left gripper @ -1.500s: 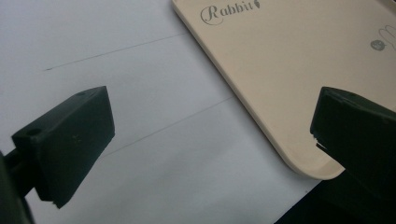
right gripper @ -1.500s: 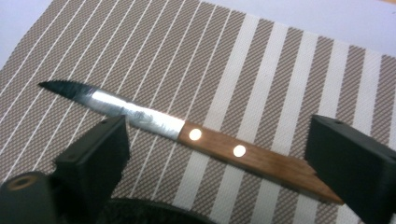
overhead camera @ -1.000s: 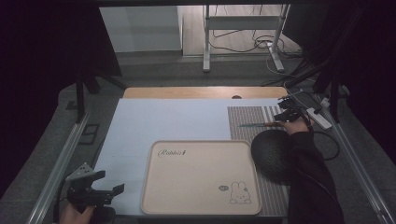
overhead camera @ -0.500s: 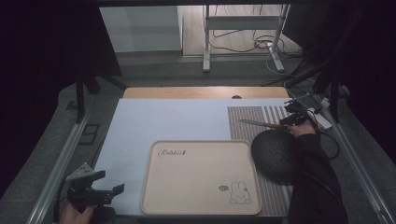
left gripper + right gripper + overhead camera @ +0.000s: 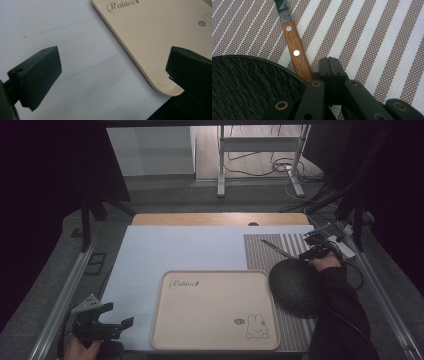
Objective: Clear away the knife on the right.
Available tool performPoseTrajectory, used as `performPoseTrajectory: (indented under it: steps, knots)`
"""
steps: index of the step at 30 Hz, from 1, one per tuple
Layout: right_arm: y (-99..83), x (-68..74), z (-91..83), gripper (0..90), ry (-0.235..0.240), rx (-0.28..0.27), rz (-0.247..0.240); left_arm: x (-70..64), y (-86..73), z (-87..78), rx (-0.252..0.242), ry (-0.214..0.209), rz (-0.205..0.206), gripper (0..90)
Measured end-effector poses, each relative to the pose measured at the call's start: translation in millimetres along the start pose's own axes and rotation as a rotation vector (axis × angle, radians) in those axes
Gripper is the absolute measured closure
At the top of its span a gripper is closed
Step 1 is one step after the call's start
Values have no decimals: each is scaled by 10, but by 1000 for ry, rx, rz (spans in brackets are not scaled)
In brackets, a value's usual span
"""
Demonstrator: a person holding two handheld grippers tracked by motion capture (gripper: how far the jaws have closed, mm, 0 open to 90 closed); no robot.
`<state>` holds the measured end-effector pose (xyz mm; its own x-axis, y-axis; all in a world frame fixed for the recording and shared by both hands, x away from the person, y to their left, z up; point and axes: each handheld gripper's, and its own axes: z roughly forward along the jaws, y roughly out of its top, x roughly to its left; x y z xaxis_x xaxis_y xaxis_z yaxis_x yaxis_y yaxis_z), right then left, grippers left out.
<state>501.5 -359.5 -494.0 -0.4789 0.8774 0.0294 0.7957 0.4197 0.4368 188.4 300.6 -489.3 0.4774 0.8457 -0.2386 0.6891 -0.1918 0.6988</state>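
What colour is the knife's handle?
Reddish-brown wood with two silver rivets on the knife, seen best in the right gripper view.

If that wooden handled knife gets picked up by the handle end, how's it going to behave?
The knife is probably stiff and light, with a riveted wooden handle and thin blade. It lies flat on the striped mat, so it shouldn't roll. Gripped at the end, the blade may droop.

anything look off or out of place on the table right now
One thing: the wooden-handled knife lies askew on the striped mat, diagonal to the stripes, its handle end at the rim of the dark plate. No spills or damage show; the beige tray sits square.
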Motion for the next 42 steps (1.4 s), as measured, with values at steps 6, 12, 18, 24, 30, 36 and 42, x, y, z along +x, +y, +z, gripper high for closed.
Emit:
performPoseTrajectory:
  steps: [6, 12, 18, 24, 30, 36, 42]
  knots:
    - [41, -18, -70, 729, -11, -38, 51, 1, 1, 2, 0, 0, 0, 4]
    - [103, -1, -112, 345, -25, -89, 87, -3, 2, 2, 2, 2, 2, 4]
    - [191, 93, -90, 80, -3, -128, 66, -2, 1, 2, 2, 1, 2, 4]
    - [299, 246, 0, 0, 8, -103, 12, -1, 1, 2, 2, 0, 2, 4]
    - [353, 331, 165, 0, 0, -46, -30, 1, -1, 0, -1, -2, 1, 4]
    - [338, 330, 292, 0, -3, -8, -52, 3, -2, -2, -3, -5, 0, 4]
    - [305, 321, 331, 75, -21, -14, -102, 6, -3, -3, -5, -7, -1, 4]
